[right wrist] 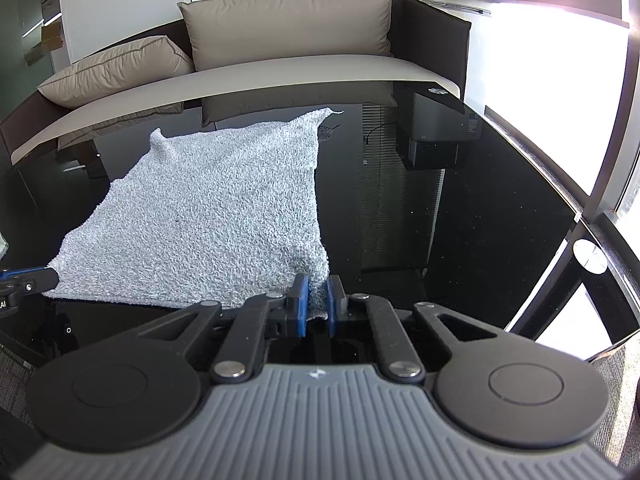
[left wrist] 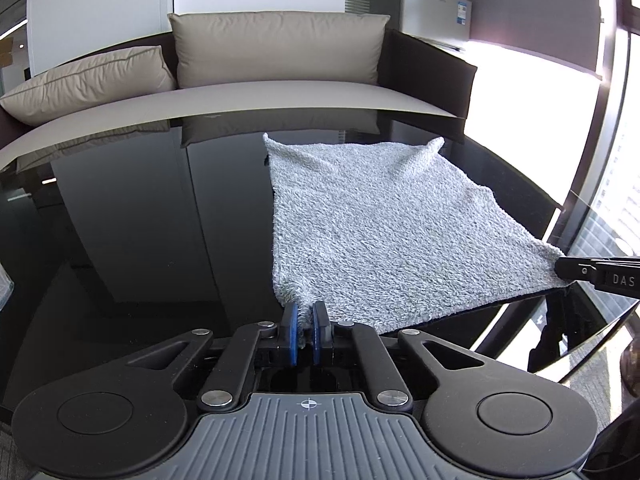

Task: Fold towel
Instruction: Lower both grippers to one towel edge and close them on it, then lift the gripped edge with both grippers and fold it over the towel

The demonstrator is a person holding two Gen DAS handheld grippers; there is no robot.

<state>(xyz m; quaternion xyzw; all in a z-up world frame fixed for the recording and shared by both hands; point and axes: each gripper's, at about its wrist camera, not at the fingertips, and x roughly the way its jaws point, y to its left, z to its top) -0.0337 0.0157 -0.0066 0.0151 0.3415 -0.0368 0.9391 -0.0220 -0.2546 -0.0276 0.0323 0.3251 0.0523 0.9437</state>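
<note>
Grey-white looped terry, the towel (left wrist: 376,224) lies spread on the glossy black tabletop (left wrist: 140,220) in the left wrist view, its far corners peaked; the left tongs (left wrist: 305,326) pinch its near corner. From the right wrist, the right tongs (right wrist: 317,306) clench the towel's (right wrist: 208,216) other near corner.

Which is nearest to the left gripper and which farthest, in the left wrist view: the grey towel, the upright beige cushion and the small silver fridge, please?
From the left gripper:
1. Grey towel, its near corner clamped in the gripper.
2. Upright beige cushion, on the sofa beyond the black table.
3. Small silver fridge, far back right.
</note>
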